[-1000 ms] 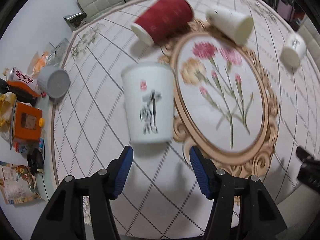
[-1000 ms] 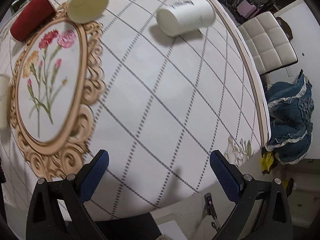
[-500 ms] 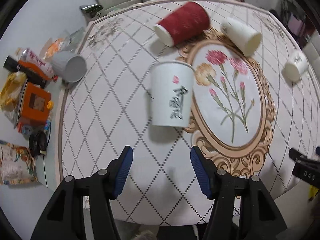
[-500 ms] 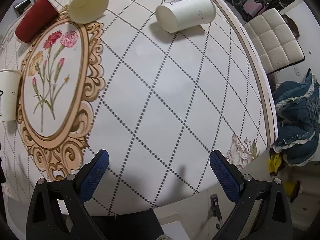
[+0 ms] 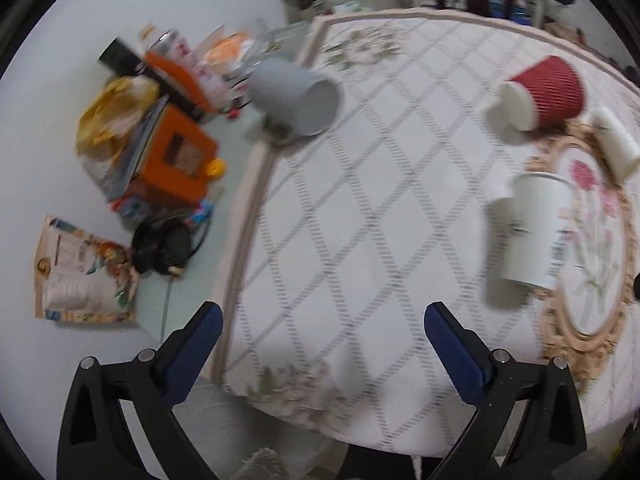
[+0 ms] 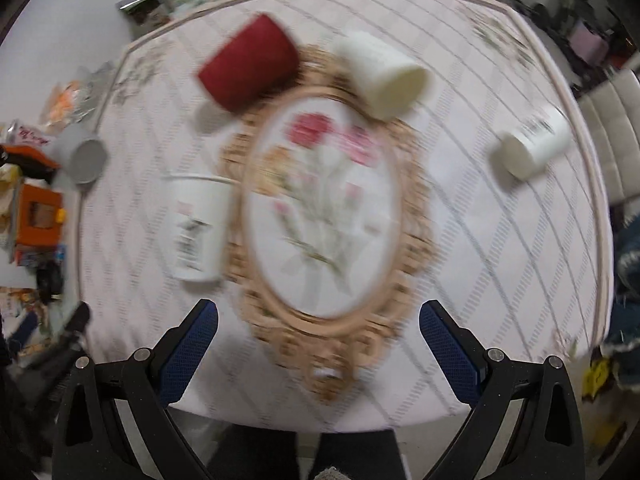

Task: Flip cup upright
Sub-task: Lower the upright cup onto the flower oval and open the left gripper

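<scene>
Blur hides the print on the white cup point(image 5: 534, 232); my left tool point(image 5: 322, 338) has spread wider, right tool point(image 6: 319, 336) stays spread.

The left gripper point(image 5: 322, 326) consists of two matte black arms with triangular cut-outs near the base. Each arm carries two round silver screw heads on its upper edge. Each finger ends in a dark blue pad point(image 5: 454, 350) with a fine ribbed texture — long, flat and angled inward.

The right gripper point(image 6: 319, 326) has the same build: black arms, triangular cut-outs, paired silver screws and blue pads point(image 6: 190, 350) with a mesh-like surface pattern. The black plastic shows a faint speckled finish — visible mainly in the right wrist view.
</scene>
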`<state>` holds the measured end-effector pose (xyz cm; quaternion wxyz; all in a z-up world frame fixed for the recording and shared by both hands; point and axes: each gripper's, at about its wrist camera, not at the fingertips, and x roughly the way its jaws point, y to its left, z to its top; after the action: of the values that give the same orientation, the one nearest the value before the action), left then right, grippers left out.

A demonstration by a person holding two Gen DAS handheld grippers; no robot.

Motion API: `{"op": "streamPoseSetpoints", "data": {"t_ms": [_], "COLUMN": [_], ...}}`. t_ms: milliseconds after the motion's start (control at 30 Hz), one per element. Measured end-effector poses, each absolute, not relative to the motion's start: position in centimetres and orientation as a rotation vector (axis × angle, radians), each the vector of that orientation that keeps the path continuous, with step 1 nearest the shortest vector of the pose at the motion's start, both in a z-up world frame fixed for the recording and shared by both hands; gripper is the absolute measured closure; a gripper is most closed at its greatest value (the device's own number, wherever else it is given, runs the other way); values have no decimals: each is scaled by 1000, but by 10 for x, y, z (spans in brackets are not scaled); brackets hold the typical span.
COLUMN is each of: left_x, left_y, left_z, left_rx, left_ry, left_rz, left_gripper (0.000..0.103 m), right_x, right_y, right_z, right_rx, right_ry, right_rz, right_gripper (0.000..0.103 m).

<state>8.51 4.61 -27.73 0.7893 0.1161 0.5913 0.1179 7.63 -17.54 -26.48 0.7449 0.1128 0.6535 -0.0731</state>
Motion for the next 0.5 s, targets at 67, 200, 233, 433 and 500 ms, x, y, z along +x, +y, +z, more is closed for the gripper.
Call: {"op": "streamPoseSetpoints", "data": {"t_ms": [67, 200, 233, 433, 500], "left_x": [88, 93, 95, 107, 111], "left_y": [61, 89, 95, 116, 121], "left_z": [-287, -308, -313, -336, -343], "left_rx": [254, 254, 250, 249, 250], "left_ry": [1289, 1324, 1334, 1386, 1403], "left_rz": [277, 299, 299, 285, 275], "left_gripper": [0, 0, 0, 0, 0], "right_x": [95, 129, 133, 158, 165], "right_y": [-158, -127, -121, -108, -105], "right_z": [-268, -286, -292, -326, -336], "right_rx": [247, 224, 219, 222, 232], "right_ry": [1444, 1492, 1505, 1571, 1598], "right_rz": [-138, -132, -139, -180, -188], "right_gripper": [1, 13, 13, 22, 28]}}
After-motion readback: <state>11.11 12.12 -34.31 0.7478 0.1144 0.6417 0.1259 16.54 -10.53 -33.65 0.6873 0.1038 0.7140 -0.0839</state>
